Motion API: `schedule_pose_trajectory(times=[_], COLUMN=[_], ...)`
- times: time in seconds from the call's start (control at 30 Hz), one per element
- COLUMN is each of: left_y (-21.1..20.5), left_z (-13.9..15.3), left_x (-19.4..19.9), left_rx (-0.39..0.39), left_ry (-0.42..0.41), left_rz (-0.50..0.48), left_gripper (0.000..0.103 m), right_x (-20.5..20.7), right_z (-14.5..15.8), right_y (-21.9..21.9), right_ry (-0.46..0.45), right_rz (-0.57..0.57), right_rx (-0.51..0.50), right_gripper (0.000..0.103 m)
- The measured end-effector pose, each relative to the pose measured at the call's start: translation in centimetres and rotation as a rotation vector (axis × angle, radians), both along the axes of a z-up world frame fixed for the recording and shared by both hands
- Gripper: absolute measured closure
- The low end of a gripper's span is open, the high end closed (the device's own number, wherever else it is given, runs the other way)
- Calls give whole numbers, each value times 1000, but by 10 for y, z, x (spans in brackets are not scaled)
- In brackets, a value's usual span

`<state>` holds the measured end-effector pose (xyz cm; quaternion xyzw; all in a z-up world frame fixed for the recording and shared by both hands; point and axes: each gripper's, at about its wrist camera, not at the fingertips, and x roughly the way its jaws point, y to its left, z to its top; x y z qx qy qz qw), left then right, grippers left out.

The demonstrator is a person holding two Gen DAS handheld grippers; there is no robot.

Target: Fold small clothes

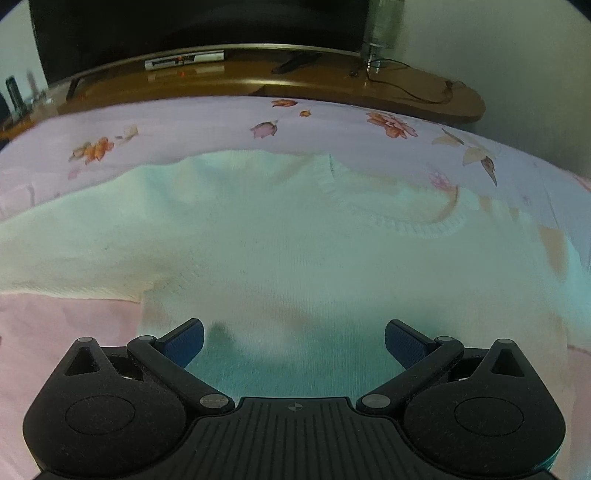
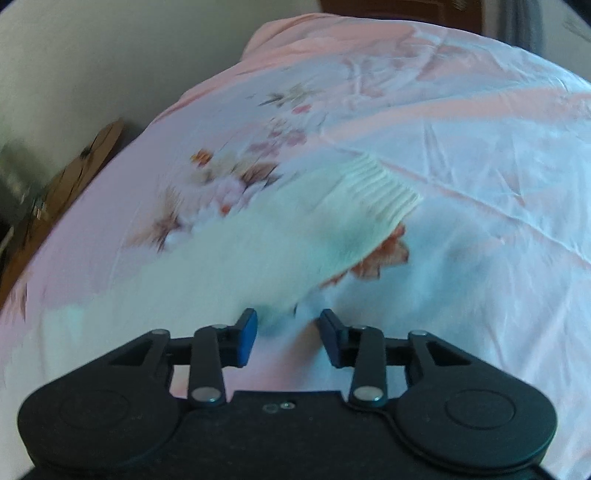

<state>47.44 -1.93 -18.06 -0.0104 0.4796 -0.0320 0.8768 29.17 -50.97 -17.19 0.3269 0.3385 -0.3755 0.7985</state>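
Across a bed covered by a pink sheet (image 1: 66,332) printed with orange and mauve flowers lies a pale mint sweater (image 1: 280,240), a soft, fuzzy knit spread flat with its ribbed round neckline (image 1: 402,223) toward the far right in the left wrist view. One sleeve (image 1: 66,254) runs off to the left, its lower edge straight against the bare sheet. Over the sweater's body hangs the left gripper (image 1: 293,343), black with blue textured pads (image 1: 184,345), its jaws spread wide and nothing between them but the knit below. Beyond the bed's far edge stands a glossy brown wooden cabinet (image 1: 295,79) with a dark screen (image 1: 199,26) on it, a cable trailing at its right end. From the right wrist view, the other sleeve (image 2: 295,236) stretches away and ends in a ribbed cuff (image 2: 384,192), blurred along its length. The right gripper (image 2: 288,332) sits at the sleeve's near edge with its jaws narrowed but a gap between the pads; whether knit is pinched there cannot be told through the blur. Crumpled sheet lies open to the right and far side, and the bed's edge drops off at the left.
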Motion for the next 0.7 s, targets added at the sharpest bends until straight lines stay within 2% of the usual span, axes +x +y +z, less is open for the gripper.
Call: schedule_pose_trajectory(times=[0.1, 0.17, 0.23, 0.3, 0.4, 0.53, 0.7], left_y=[5, 11, 14, 14, 9, 2, 1], left_z=[-4, -8, -11, -13, -14, -17, -16], left_x=[7, 10, 14, 17, 18, 24, 28], left_rx=[11, 2, 0, -8, -18, -7, 4], left_ry=[-11, -9, 1, 19, 20, 29, 29], left_rz=[13, 30, 38, 17, -5, -7, -8], left_gripper=[0, 0, 0, 0, 0, 0, 0], right_x=[3, 6, 9, 11, 13, 30, 72], right_z=[-2, -3, -3, -3, 4, 23, 47], right_y=[-13, -19, -22, -23, -15, 23, 100], right_ry=[-15, -20, -19, -22, -55, -132, -234], right_rz=[-56, -71, -74, -77, -47, 111, 380], right_rx=[-11, -26, -50, -67, -109, -176, -182], right_gripper=[79, 80, 85, 96, 98, 99, 99])
